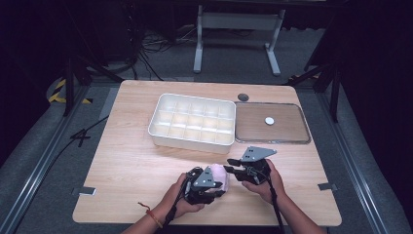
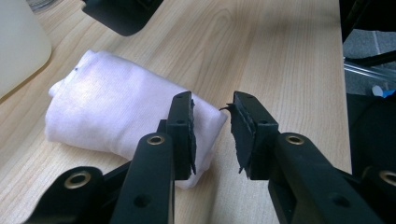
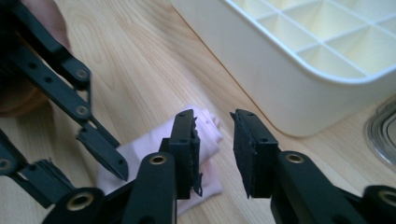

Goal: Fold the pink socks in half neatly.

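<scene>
High view first: a wooden table [image 1: 131, 161] carries a white divided box [image 1: 192, 123] with empty compartments, and just beside it a shallow metal-rimmed tray [image 1: 272, 123] holding one small white disc [image 1: 269, 120]; a dark round cap [image 1: 243, 97] sits on the wood beyond the tray's corner. Nearer the person, the left gripper [image 1: 220, 187] and the right gripper [image 1: 229, 169] point toward each other over a pale pink folded cloth [image 1: 220, 174], which lies between them in front of the box. From this height the jaw gaps are too small to judge. Left gripper view: the left gripper [image 2: 212, 135] has its jaws standing apart with bare wood showing in the gap; the folded cloth [image 2: 116, 107] lies on the table mostly outside the left-hand jaw, its nearest corner reaching just into the gap, and that jaw seems to touch the fabric's edge, though it may only overlap it. Part of the other gripper shows dark at the top edge. Right gripper view: the right gripper [image 3: 214, 151] is likewise spread, nothing pinched; the cloth [image 3: 154, 154] lies beyond and beside its left-hand jaw, partly hidden by it. The left gripper's [image 3: 100, 154] jaw tip rests close to the cloth's far end. The box [image 3: 299, 60] stands well beyond the right-hand jaw.
</scene>
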{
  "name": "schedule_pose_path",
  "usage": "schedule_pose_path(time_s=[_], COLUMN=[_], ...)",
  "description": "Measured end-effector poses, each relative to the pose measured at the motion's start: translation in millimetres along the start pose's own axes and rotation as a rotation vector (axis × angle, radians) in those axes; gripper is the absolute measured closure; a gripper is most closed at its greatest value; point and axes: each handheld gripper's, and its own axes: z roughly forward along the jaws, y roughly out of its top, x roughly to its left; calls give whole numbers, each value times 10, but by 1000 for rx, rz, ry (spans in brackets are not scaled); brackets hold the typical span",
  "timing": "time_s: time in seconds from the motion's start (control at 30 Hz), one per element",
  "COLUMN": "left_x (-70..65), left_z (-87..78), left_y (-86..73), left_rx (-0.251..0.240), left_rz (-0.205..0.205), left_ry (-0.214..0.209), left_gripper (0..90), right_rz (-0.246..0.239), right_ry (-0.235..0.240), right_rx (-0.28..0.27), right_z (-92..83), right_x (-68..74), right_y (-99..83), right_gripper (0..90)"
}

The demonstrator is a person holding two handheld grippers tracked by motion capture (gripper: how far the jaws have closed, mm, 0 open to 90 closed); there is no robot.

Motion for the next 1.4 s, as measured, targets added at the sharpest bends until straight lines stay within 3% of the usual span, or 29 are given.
schedule_pose_path(time_s=[0.07,0.27,0.5,0.63,0.73,0.83,0.9,0.93,1.0,1.07,1.13,1.2,1.23,1.27,1.4], left_x=[-9,-34,-81,-58,3,90,179,179,253,298,315,368,368,389,454], left_z=[-2,-45,-297,-470,-619,-768,-876,-876,-977,-1027,-1040,-1061,-1061,-1062,-1045], left_y=[3,20,-15,-67,-187,-366,-524,-524,-668,-736,-767,-837,-837,-857,-914], left_rx=[2,0,32,41,77,101,125,125,156,162,160,166,166,172,174], left_rz=[2,9,39,20,14,-35,-63,-63,-79,-88,-104,-126,-126,-125,-157], left_ry=[2,6,40,70,110,148,193,193,228,232,233,236,236,231,202], left_gripper=[689,658,598,569,534,499,467,465,452,442,436,410,400,390,339], right_rz=[17,9,26,23,57,95,121,131,155,181,177,182,182,196,206], right_ry=[14,23,18,12,8,27,53,64,87,125,132,163,163,198,220], right_rx=[7,30,108,133,160,163,165,165,167,170,172,187,187,190,189], right_z=[8,83,233,277,333,353,376,380,388,395,396,401,401,406,411], right_x=[40,129,131,132,94,43,1,-13,-44,-74,-82,-86,-86,-89,-105], right_y=[26,51,-40,-54,-111,-137,-168,-176,-191,-202,-201,-186,-186,-190,-195], right_gripper=[648,580,509,486,422,376,377,378,394,424,429,530,530,568,617])
